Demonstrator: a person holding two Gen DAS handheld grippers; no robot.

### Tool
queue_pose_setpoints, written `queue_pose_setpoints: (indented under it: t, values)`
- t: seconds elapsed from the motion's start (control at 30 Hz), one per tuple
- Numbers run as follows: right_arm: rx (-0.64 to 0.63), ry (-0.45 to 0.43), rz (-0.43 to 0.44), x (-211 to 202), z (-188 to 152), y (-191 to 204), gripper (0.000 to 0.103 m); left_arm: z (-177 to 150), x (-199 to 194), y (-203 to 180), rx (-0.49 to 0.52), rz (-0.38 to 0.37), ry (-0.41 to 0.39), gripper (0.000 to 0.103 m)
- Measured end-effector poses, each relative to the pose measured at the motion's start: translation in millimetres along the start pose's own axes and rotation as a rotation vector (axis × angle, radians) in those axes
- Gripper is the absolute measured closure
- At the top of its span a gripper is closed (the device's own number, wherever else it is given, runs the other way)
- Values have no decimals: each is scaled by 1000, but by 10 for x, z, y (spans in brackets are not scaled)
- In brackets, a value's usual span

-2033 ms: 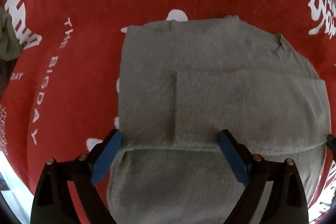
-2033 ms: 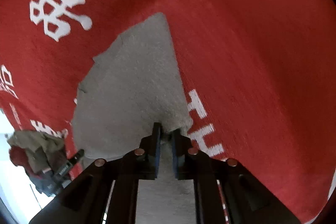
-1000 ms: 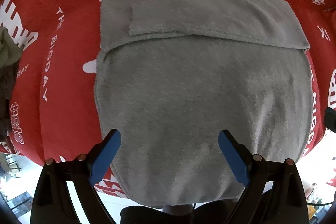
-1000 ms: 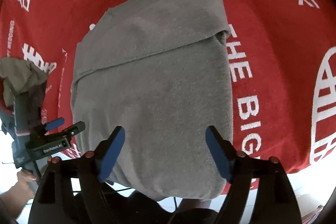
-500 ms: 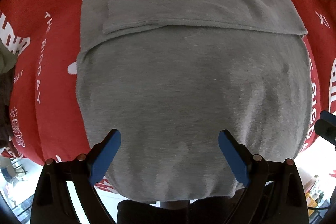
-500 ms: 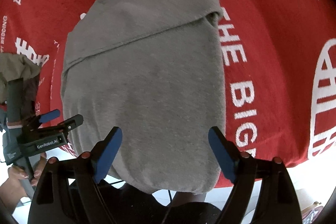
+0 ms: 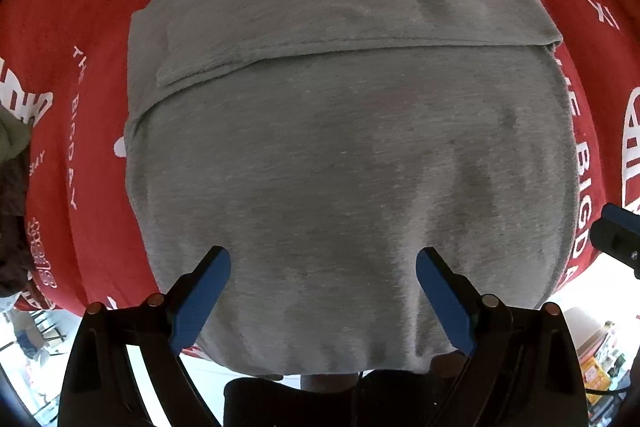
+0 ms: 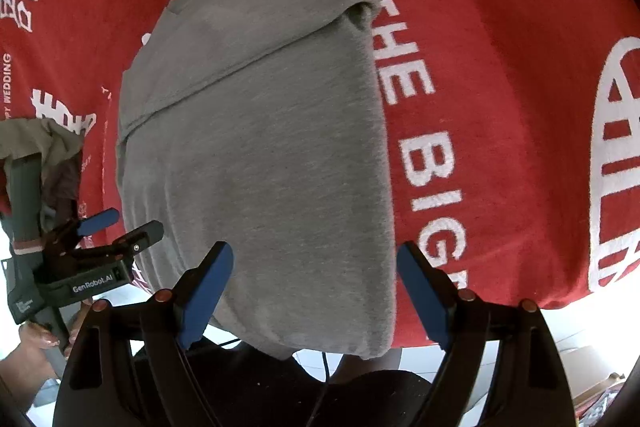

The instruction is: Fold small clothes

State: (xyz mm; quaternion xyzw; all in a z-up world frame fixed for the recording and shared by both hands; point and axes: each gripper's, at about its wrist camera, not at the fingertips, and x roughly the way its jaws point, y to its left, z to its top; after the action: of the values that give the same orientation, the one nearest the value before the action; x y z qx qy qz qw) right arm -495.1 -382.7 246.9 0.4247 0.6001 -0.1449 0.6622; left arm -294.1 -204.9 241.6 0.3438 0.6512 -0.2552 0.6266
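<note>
Both tools backed off since earlier | left tool (image 7: 322, 293) wide open, empty | right tool (image 8: 316, 291) wide open, empty | grey garment (image 7: 352, 167) folded

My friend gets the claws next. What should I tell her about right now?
Left claw: open, holds nothing, above the shirt.
Right claw: open, holds nothing, also above it.
Gray shirt: flat on the red cloth, its near end hanging off the edge.
Done: the far part is folded over.
Left: probably fold the near end up. A heap of clothes waits on the left.
</note>
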Motion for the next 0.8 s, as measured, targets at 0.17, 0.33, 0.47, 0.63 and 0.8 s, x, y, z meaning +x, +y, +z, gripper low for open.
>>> queue_pose_setpoints:
  t: [0.17,0.33,0.47,0.63,0.8]
  values:
    - [7,3,8,-61,70,-147,16,33,-39,-141,-7,-2,2,8]
    - [4,6,21,-96,142,-205,16,62,-48,-229,-12,0,2,8]
    - [-3,13,30,-107,161,-255,16,49,-47,-325,-10,3,5,8]
    - [-7,18,34,-112,149,-332,16,-12,-37,-350,-17,3,9,8]
    - [-11,17,27,-125,125,-379,16,-84,-5,-418,-22,-5,14,8]
